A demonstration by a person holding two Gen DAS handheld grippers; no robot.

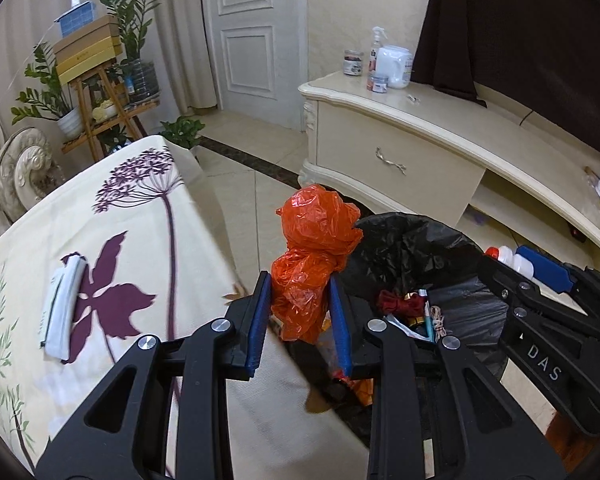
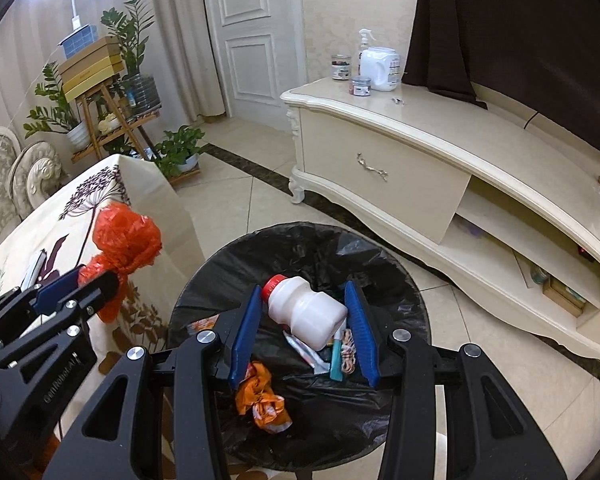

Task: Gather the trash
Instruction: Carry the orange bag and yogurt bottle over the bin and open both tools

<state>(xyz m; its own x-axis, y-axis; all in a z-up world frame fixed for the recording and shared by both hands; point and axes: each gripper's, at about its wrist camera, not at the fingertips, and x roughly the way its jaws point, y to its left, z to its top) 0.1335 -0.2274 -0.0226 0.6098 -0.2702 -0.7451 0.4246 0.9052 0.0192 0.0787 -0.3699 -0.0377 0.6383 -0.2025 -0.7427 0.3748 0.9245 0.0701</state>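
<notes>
Between the right gripper's [image 2: 304, 332] blue pads [image 2: 244, 334], a white bottle [image 2: 308, 312], lying aslant with its long axis crosswise, red cap toward the left pad and base toward the right one; pads spread, grip on it not certain, black-lined bin [image 2: 300, 240] directly beneath with wrappers inside. Left gripper [image 1: 300, 312] clamped on a crumpled orange bag [image 1: 312, 256], standing upright above its pads, beside the bin and the flowered tablecloth [image 1: 120, 220]. Readable only: "DAS" and "GenRobot.AI" on the gripper bodies.
</notes>
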